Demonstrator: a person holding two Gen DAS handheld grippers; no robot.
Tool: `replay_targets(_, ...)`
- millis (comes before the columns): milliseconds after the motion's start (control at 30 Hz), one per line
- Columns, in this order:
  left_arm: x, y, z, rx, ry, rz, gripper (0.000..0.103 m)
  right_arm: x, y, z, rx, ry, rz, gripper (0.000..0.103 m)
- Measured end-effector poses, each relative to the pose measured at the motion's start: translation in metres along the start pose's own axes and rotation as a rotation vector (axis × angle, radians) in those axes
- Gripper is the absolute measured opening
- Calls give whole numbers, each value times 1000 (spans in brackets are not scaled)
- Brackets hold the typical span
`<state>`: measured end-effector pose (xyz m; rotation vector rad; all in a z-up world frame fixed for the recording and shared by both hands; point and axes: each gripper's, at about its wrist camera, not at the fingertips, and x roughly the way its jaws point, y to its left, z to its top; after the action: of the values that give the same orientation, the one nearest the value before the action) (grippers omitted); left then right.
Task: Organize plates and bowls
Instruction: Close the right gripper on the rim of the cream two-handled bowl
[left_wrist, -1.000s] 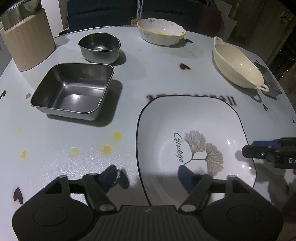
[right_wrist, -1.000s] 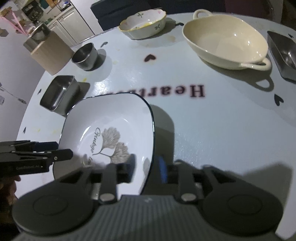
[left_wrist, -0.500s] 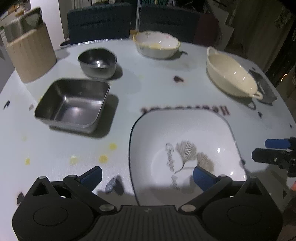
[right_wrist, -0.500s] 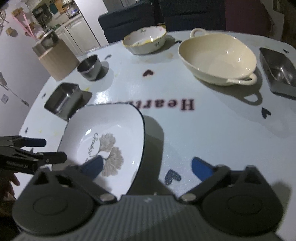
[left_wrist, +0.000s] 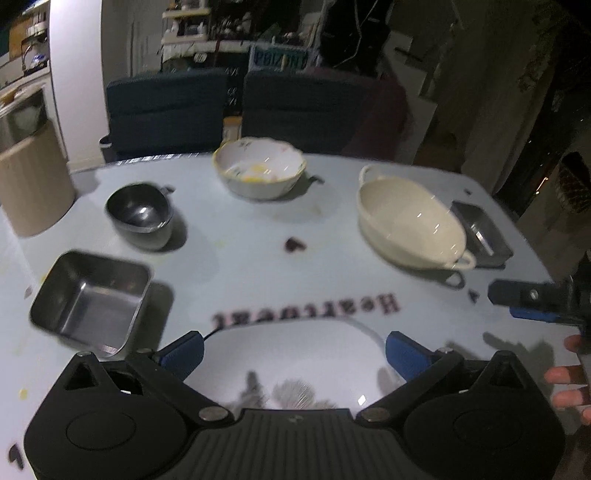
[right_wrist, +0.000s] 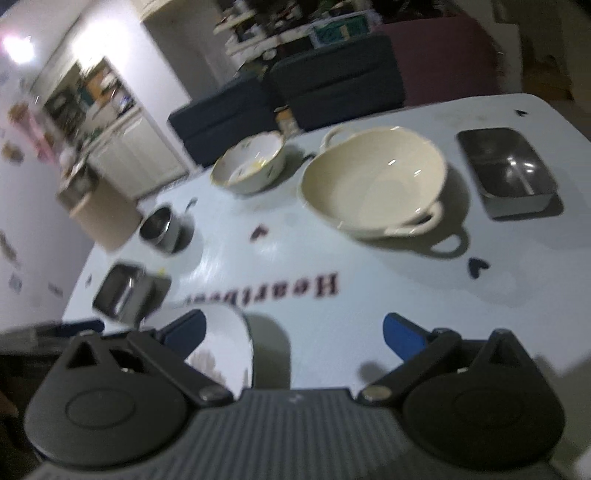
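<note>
A: Setting, entry one?

B: A home, dining area beside a kitchen. Evidence: a white table (left_wrist: 266, 266) printed with hearts and lettering; two dark upholstered chairs (left_wrist: 166, 107) at its far edge; cluttered shelves (left_wrist: 192, 44) behind.

A: Kitchen evidence?

B: White cabinets (right_wrist: 129, 155) and a counter at left in the right wrist view, blurred, possibly a fridge with magnets. Tableware: a floral bowl (left_wrist: 260, 168), a cream handled dish (right_wrist: 373, 181), steel containers (left_wrist: 92, 299).
</note>
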<state>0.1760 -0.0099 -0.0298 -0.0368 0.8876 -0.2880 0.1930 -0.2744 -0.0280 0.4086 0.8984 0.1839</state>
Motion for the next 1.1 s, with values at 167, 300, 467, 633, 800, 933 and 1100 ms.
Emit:
replay_targets(167,10,-19,12,10,-44,-26,103,-3,-29,21,153,-75,-16,103)
replay_targets(300,22,-33,21,32,-70,-33,103,4,-48,33,253,-114,-33,103)
replay_targets(467,37,-45,33,46,-103,-40,103,18,-77,38,457,-108,-32,98)
replay_targets(633,55,-52,47,49,-147,-78,103,42,-98,38,635,-98,-44,82)
replay_targets(800,77,-53,68,79,-182,-97,103,61,-106,34,727,-104,-14,53)
replay_targets(933,95,-53,86,81,-195,-96,103,69,-106,31,759,-80,-46,22)
replay_targets(1100,123,-56,110,96,-185,-123,93,68,-108,29,793,-80,-40,19)
